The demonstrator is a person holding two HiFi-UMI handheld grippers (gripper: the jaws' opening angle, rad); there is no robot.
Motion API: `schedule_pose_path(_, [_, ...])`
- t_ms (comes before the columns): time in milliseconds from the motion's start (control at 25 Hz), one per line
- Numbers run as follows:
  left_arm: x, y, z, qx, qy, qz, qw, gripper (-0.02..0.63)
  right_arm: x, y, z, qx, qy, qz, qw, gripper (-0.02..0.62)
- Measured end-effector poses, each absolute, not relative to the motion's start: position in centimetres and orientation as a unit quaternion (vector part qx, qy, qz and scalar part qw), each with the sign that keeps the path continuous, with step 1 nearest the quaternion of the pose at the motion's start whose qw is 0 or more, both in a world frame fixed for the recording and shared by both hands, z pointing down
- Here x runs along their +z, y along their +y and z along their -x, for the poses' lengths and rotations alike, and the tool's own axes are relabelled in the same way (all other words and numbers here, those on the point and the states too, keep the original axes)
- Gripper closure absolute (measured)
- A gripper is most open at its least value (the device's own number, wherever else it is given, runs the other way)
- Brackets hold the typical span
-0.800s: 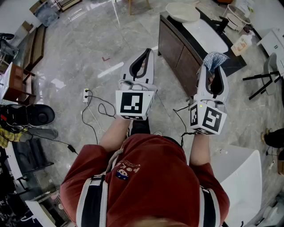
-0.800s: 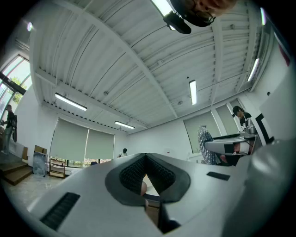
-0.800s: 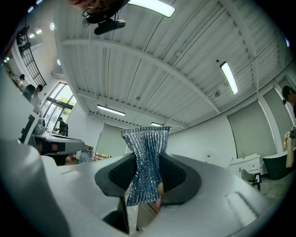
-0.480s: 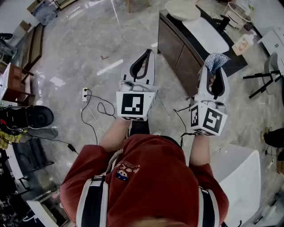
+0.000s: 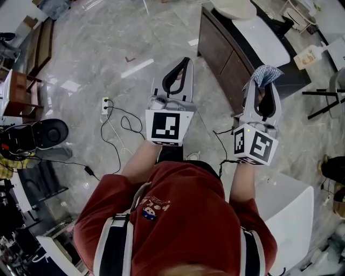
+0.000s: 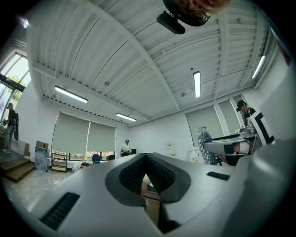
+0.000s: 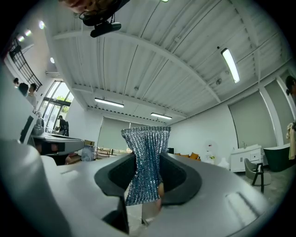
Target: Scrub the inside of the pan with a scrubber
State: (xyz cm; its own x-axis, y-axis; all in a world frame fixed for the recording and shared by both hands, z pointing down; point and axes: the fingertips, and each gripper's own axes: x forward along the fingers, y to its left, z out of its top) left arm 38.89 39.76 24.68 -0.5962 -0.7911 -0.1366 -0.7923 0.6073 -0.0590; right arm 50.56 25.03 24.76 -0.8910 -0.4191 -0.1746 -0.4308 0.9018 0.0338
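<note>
My right gripper (image 5: 262, 80) is shut on a silvery sparkling scrubber (image 5: 264, 74) that sticks out past its fingertips; in the right gripper view the scrubber (image 7: 146, 159) stands pinched between the jaws (image 7: 147, 173). My left gripper (image 5: 179, 68) is shut with nothing in it, its tips touching (image 6: 146, 157). Both grippers point up and forward, held level in front of the person's chest. No pan shows in any view.
A dark wooden counter (image 5: 229, 59) with a white basin (image 5: 264, 38) and a round white bowl (image 5: 235, 8) stands ahead on the right. A power strip with cables (image 5: 106, 108) lies on the marble floor. A white tub edge (image 5: 288, 210) is at the lower right.
The head view has shifted slightly: the counter and floor slid up and right in the frame. Both grippers keep the same pose and hold.
</note>
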Motion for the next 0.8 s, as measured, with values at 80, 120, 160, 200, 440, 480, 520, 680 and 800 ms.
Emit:
schedule_pose_path(80, [25.0,39.6,-37.8,0.000,0.894,0.443,0.066,0.601,25.1,25.0,-49.4,0.032,0.973,0.215,0.078,0.428])
schedule_pose_path(120, [25.2,39.6,-37.2,-0.001,0.895,0.442,0.063,0.601,25.3,25.0,-48.8,0.030,0.973,0.214,0.075,0.428])
schedule_pose_path(160, [25.4,39.4,-36.5,-0.003,0.895,0.442,0.059,0.601,25.5,24.9,-48.1,0.028,0.974,0.212,0.072,0.426])
schedule_pose_path(200, [25.7,39.2,-35.9,-0.005,0.895,0.442,0.052,0.601,25.8,24.7,-47.4,0.026,0.975,0.210,0.068,0.425])
schedule_pose_path(440, [27.3,37.4,-31.2,-0.004,0.896,0.444,0.027,0.601,27.2,22.9,-42.6,0.017,0.977,0.209,0.044,0.423])
schedule_pose_path(480, [27.5,37.0,-30.3,-0.003,0.895,0.445,0.021,0.601,27.4,22.6,-41.7,0.017,0.977,0.209,0.041,0.422])
schedule_pose_path(520, [27.6,36.7,-29.4,-0.002,0.895,0.446,0.017,0.601,27.5,22.4,-40.8,0.017,0.977,0.210,0.038,0.422])
schedule_pose_path(680, [27.8,35.5,-25.4,0.004,0.893,0.450,0.007,0.601,27.6,21.2,-36.9,0.017,0.976,0.217,0.025,0.422])
schedule_pose_path(800, [27.7,34.9,-22.4,0.008,0.891,0.455,0.004,0.601,27.3,20.8,-34.0,0.020,0.975,0.222,0.021,0.422])
